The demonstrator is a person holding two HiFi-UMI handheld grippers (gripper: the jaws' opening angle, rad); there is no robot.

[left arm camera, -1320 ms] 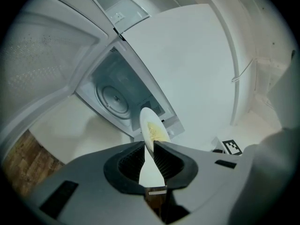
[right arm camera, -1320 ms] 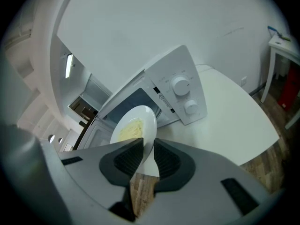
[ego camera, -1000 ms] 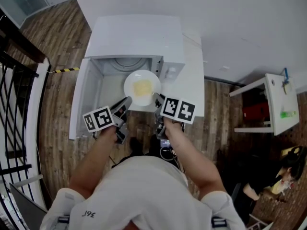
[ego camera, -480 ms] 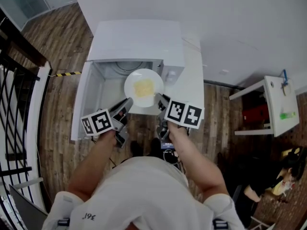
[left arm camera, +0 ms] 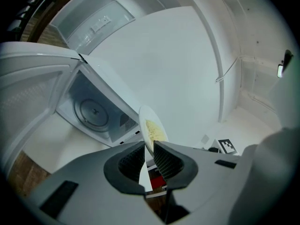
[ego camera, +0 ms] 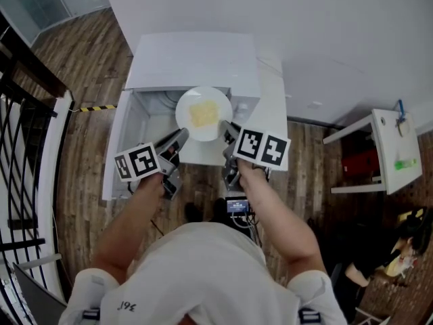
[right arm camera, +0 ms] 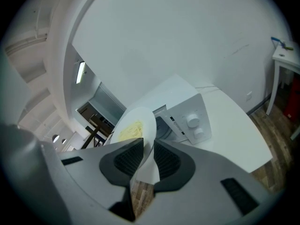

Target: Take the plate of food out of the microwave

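A white plate (ego camera: 203, 114) with yellow food on it hangs in the air before the open white microwave (ego camera: 193, 63), above the level of its cavity. My left gripper (ego camera: 181, 137) is shut on the plate's left rim and my right gripper (ego camera: 225, 128) is shut on its right rim. In the left gripper view the plate (left arm camera: 152, 131) stands edge-on between the ribbed pads, with the microwave's cavity and turntable (left arm camera: 93, 112) behind. In the right gripper view the plate (right arm camera: 133, 128) is pinched at its rim, and the microwave's control knobs (right arm camera: 194, 125) lie beyond.
The microwave door (ego camera: 116, 144) swings open to the left. The microwave stands on a white counter (ego camera: 274, 120). A white side table (ego camera: 389, 147) stands to the right on the wooden floor. A black railing (ego camera: 20, 154) runs along the left.
Both grippers have lifted the plate; in the head view it has moved up the picture, from in front of the cavity to over the microwave's top edge.
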